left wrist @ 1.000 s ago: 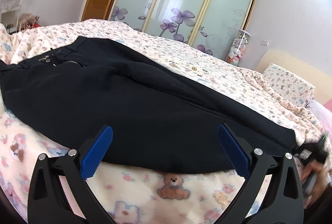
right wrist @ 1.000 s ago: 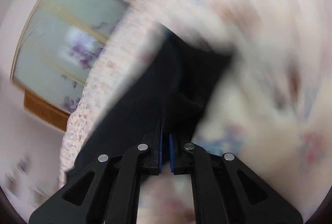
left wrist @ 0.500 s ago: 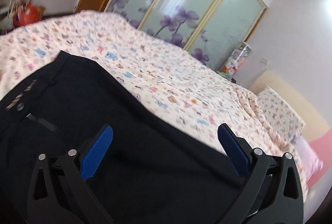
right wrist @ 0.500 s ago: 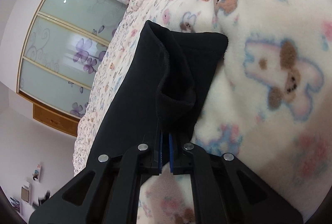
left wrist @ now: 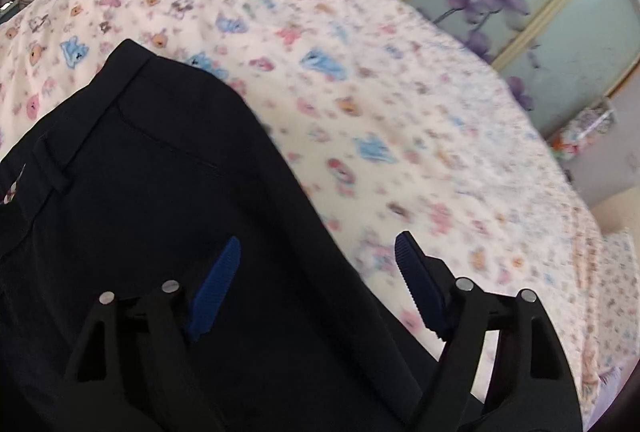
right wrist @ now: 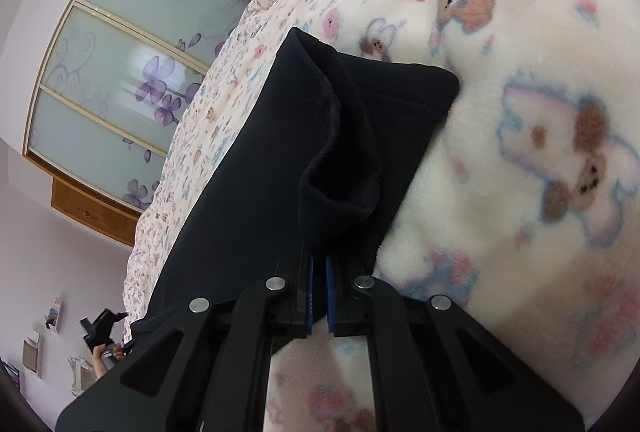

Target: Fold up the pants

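A pair of black fabric pants (left wrist: 152, 192) lies spread on a bed covered by a cream fleece blanket printed with bears and pastel animals (left wrist: 400, 104). In the left wrist view the waistband end, with a belt loop and a curved pocket seam, lies toward the upper left, and the dark cloth fills the lower left of the frame. The left tool (left wrist: 316, 284) has its blue ribbed fingers (left wrist: 218, 286) spread wide apart; it holds nothing and sits above the far edge of the pants, one finger over the black cloth and the other over the blanket just beside that edge. In the right wrist view the right tool (right wrist: 319, 296) has its blue pads pressed together, clamped on the near edge of the leg hem (right wrist: 340, 168), whose stitched opening gapes in a loose curl just ahead of the fingers. From there the leg runs away toward the lower left of that view, lying on the blanket. Behind the bed stands a wardrobe with frosted glass sliding doors bearing purple flowers (right wrist: 120, 84), framed in pale wood.
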